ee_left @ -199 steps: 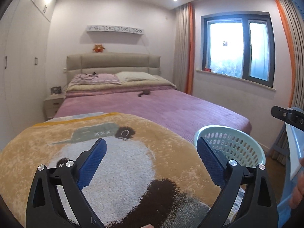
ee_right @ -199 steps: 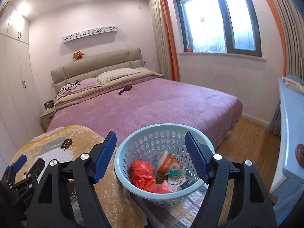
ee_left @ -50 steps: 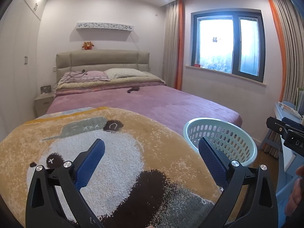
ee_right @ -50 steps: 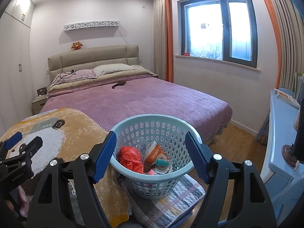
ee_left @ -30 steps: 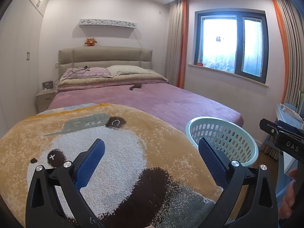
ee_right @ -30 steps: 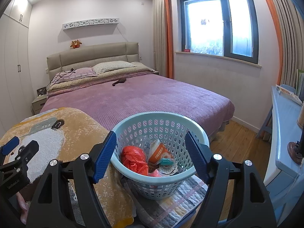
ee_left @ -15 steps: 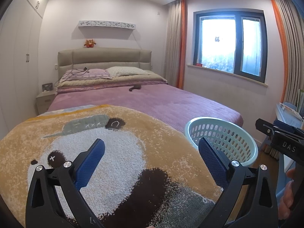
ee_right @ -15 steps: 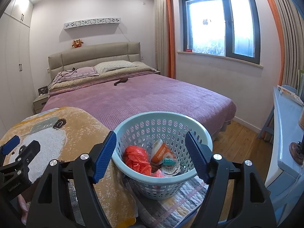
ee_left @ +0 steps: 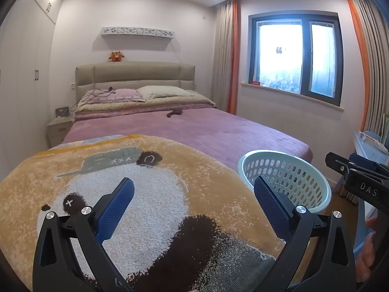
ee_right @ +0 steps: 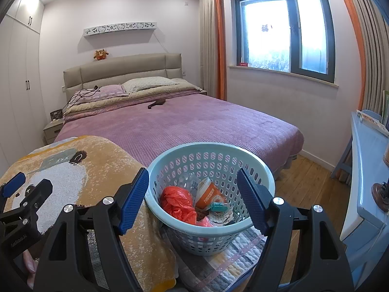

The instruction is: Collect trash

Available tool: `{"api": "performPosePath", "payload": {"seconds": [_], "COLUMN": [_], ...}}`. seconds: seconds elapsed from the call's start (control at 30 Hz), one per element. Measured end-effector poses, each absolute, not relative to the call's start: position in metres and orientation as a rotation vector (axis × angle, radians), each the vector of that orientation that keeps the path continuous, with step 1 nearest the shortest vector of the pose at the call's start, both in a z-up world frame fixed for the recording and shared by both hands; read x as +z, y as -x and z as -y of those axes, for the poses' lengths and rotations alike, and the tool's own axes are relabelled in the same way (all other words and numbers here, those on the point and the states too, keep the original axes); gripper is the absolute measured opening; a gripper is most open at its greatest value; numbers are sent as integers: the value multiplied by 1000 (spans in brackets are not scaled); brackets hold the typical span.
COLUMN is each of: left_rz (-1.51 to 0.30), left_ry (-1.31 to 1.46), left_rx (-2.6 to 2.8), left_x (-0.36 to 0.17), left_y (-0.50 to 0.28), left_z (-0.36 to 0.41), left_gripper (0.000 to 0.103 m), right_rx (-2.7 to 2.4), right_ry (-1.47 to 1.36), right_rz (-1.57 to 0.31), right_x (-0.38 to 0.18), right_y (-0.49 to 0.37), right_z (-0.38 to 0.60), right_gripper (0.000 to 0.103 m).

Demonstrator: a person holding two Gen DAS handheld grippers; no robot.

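A pale blue perforated basket [ee_right: 255,168] stands at the foot of the bed, on a striped quilt. It holds a red plastic bag [ee_right: 178,204], an orange carton [ee_right: 209,193], a clear bottle and small wrappers. My right gripper [ee_right: 193,197] is open and empty, just in front of the basket. My left gripper [ee_left: 193,205] is open and empty above the panda blanket [ee_left: 136,194]; the basket [ee_left: 304,180] shows to its right.
A purple bed [ee_right: 194,124] fills the middle, with a small dark object [ee_right: 156,102] near the pillows. A blue desk [ee_right: 369,170] stands at the right by the wooden floor [ee_right: 306,177]. A wardrobe lines the left wall, a window the right.
Both grippers have drifted only slightly over the last seconds, staying open and empty. The basket and its contents have not moved.
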State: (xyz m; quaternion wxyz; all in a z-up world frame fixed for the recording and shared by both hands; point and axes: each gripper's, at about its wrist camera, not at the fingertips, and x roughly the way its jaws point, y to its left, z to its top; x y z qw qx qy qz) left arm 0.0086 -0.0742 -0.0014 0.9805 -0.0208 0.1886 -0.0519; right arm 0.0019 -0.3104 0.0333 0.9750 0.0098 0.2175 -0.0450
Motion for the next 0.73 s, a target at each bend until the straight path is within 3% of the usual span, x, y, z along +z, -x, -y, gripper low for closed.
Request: {"api": "performPosePath", "payload": {"seconds": [0.73], "left_rz": [-383], "left_ry": [72], "left_rx": [-59], "left_x": [13], "left_y": [-3], "left_z": [57], "left_gripper": [96], "right_rx": [-48], "right_ry": [-4], "right_rz": [-427], "right_x": [50], "right_y": [-6], "right_z": [286], "right_gripper": [71]}}
